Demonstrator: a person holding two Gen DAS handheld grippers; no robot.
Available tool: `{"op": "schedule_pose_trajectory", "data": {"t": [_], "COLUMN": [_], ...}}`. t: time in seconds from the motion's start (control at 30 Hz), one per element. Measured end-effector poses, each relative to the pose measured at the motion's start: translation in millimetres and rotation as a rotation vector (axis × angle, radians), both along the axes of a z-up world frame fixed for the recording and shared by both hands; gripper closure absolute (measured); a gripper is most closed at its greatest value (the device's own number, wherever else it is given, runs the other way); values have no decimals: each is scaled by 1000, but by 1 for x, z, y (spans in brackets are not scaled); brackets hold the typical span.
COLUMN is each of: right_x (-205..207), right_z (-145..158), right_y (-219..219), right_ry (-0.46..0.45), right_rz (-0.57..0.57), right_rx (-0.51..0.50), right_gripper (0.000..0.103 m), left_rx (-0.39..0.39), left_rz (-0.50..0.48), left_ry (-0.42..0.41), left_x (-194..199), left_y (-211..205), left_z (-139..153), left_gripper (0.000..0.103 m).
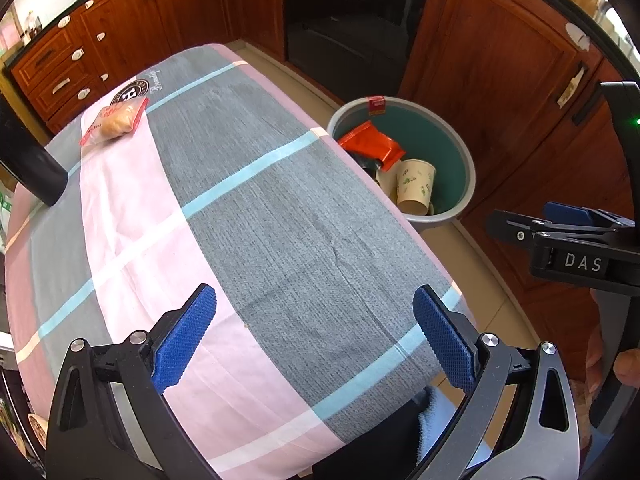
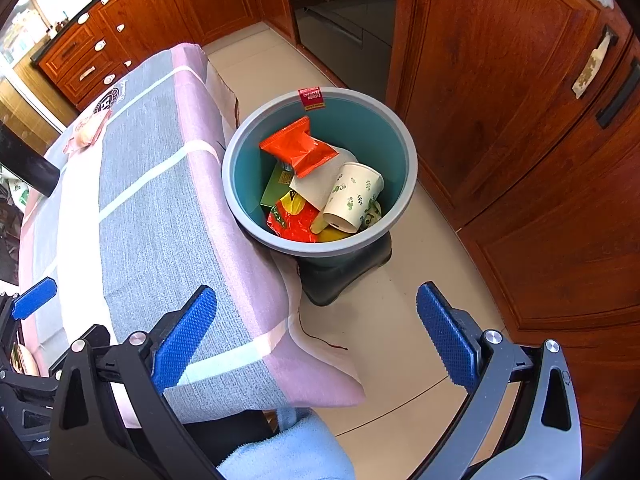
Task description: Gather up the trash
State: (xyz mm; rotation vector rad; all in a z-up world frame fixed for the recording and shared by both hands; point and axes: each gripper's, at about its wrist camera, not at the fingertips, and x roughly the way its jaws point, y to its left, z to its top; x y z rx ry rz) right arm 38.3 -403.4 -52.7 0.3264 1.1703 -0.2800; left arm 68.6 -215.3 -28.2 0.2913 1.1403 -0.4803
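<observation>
Remaining trash: the snack packet (image 1: pixel 113 119) is the one piece left on your worktop (image 1: pixel 256 208), lying flat near the far left corner, beside the round logo printed on the cloth.
Its axis: the long side runs on a diagonal, one short end toward the far edge by the logo, the other toward the left edge; it looks plump in the middle with flat sealed ends, so those ends seem the easier places to pinch.
Bin: the bin (image 2: pixel 394 128) sits on a dark stool (image 2: pixel 344 276) close against the worktop's right edge, probably so that you can drop things in without stepping away.
Already collected: an orange pouch (image 2: pixel 300 148), a paper cup (image 2: pixel 354 198) on its side and other wrappers lie inside.
Left gripper (image 1: pixel 316 340): fingers spread wide, holding nothing, above the near edge and aimed up the worktop toward the packet, well apart from it.
Right gripper (image 2: pixel 316 340): fingers released and empty, over the near right corner, facing the bin.
</observation>
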Motion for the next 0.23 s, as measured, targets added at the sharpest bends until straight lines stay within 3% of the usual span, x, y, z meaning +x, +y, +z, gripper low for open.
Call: {"op": "schedule_pose_trajectory", "data": {"t": [0.23], "right_x": [2], "right_z": [0], "right_y": [-1], "right_ry": [5], "right_rz": [-2], "right_rx": [-1], "right_gripper": [7], "left_rx": [-9], "left_rz": [-12], "left_ry": [38], "left_x": [1], "left_y": [1], "left_z": [-7], "left_gripper": [4]}}
